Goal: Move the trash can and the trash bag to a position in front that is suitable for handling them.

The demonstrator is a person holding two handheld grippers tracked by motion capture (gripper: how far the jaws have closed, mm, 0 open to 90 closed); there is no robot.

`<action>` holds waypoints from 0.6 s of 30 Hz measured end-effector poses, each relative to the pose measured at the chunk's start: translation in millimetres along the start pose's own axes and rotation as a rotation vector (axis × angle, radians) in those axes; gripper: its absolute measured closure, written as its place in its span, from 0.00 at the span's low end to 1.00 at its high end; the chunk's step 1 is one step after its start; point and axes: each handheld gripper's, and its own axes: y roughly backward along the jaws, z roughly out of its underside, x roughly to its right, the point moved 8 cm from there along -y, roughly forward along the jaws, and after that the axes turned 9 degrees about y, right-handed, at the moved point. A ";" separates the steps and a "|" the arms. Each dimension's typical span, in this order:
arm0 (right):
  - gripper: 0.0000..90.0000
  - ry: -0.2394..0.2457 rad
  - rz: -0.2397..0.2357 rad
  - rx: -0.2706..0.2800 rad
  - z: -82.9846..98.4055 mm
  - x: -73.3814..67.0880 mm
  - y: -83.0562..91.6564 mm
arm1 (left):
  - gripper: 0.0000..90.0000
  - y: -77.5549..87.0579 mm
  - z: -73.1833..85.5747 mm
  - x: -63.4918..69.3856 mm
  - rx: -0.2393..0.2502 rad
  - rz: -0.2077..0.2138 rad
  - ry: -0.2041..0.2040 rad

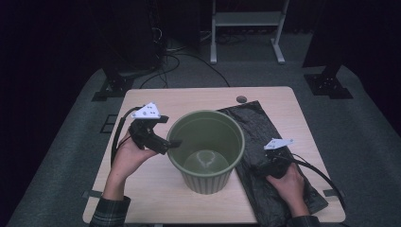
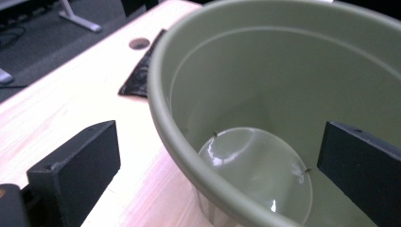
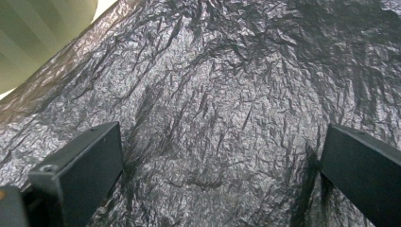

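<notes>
**A:** What's the step here, as you read it?

**B:** Lining the bin [image 1: 206, 150] with the bag [image 1: 265, 142], I'd judge. The bin stands upright at the middle of the counter [image 1: 156, 189], empty, its glossy bottom bare. The bag lies flat and crumpled just to its right, its near edge tucked against the bin's base.

**A:** And the left tongs [image 1: 172, 142]?

**B:** Apart, straddling the bin's rim on its left side: one jaw outside over the counter, the other inside the bin. They aren't clamped yet. The left gripper view shows the rim [image 2: 163, 118] running between the two jaws with room on both sides.

**A:** The right tongs [image 3: 222, 175]?

**B:** Also apart, hovering low over the bag with the jaws wide and nothing between them. In the high view the right hand [image 1: 286, 182] sits over the bag's near half.

**A:** So how to do it well?

**B:** Close the left on the rim first so the bin can't slide or tip. Then bring the right down onto a raised wrinkle rather than a flat stretch; thin film slips away if the jaws meet on a smooth patch. Better yet, go for an edge, since the mouth has to be found and opened. Lift slowly, because the bag's edge touches the bin and may drag it.

**A:** Any brand, label, lettering?

**B:** None that I can read. Bin plain green with ribbed sides, bag plain black, and the grey plates on the grippers show only holes.
</notes>
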 end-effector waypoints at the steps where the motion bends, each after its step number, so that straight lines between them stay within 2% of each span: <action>1: 0.00 0.000 0.000 0.000 0.0 0.0 0.0 | 0.00 0.0 0.0 0.0 0.000 0.000 0.000; 3: 0.00 0.000 0.000 0.000 0.0 -0.1 0.0 | 0.00 10.6 2.5 1.5 0.023 -0.007 0.001; 7: 0.00 -0.001 -0.002 0.000 -0.1 -0.4 0.0 | 0.00 21.8 10.3 5.0 0.041 -0.009 0.007; 12: 0.00 -0.001 -0.002 0.000 -0.1 -0.5 0.0 | 0.00 30.9 19.6 8.7 0.048 -0.017 0.010; 13: 0.00 -0.001 -0.002 0.000 -0.1 -0.5 0.0 | 0.00 36.8 24.5 9.8 0.053 -0.028 0.013; 18: 0.00 -0.001 -0.002 0.000 -0.1 -0.5 0.0 | 0.00 43.6 36.2 11.0 0.043 -0.050 0.013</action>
